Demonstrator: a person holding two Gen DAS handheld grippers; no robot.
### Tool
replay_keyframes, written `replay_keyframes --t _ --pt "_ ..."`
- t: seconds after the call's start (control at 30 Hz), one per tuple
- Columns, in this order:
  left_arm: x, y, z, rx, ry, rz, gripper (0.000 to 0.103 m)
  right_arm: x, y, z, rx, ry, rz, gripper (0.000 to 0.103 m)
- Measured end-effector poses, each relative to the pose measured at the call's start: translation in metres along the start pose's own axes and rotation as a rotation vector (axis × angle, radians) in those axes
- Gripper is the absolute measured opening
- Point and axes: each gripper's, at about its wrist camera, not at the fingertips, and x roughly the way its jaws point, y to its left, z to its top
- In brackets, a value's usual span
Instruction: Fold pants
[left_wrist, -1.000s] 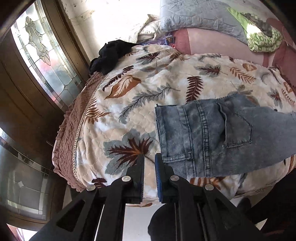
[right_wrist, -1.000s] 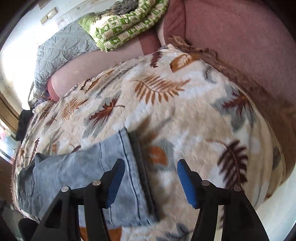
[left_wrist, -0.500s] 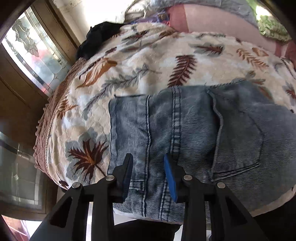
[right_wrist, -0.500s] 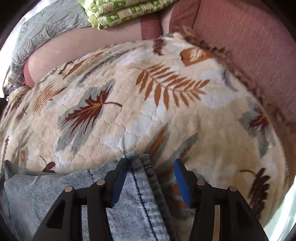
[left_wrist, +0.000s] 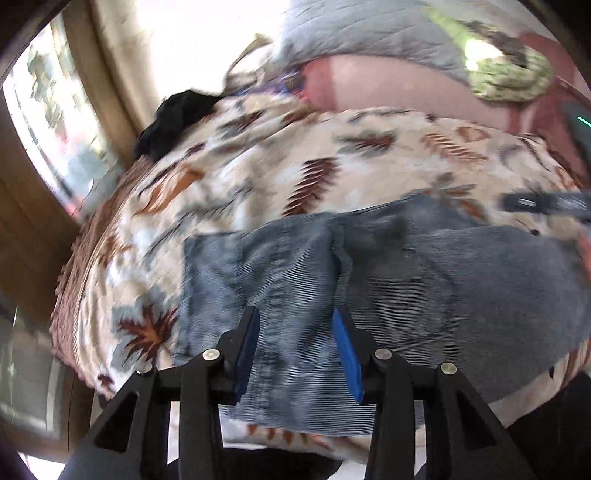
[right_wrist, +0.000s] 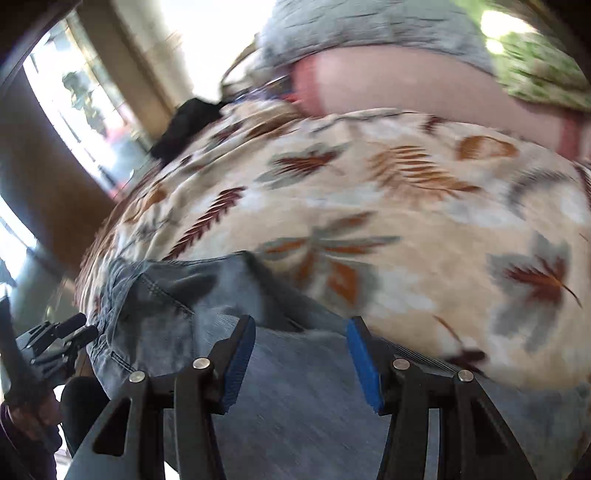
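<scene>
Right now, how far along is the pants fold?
Done: the jeans lie flat on the leaf-print blanket, apparently already doubled leg on leg. In hand: nothing is gripped; the left gripper hangs over the waistband end, jaws opening, and the right gripper is open over the denim. Left: grasping the jeans and making the remaining folds.

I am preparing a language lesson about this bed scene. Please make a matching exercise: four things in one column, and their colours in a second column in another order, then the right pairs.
Things:
1. pants
2. bedspread
3. garment at the bed's far corner
4. pads of the left gripper

Colours:
A. black
B. blue
C. cream with brown leaves
D. faded grey-blue denim

Pairs: 1-D, 2-C, 3-A, 4-B
</scene>
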Motion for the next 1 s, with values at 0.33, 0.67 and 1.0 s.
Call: replay_keyframes --t 0.33,0.67,1.0 --pt "0.047 -0.028 -0.015 0.022 0.085 -0.104 0.047 0.097 0.031 0.022 -0.112 0.197 0.038 0.031" --pt "0.061 -0.037 -0.021 0.018 0.116 -0.112 0.089 0.115 0.039 0.04 -0.124 0.168 -0.114 0.002" --pt "0.063 -0.046 -0.028 0.008 0.146 -0.081 0.103 0.011 -0.007 0.005 0.099 -0.011 -0.008 0.006"
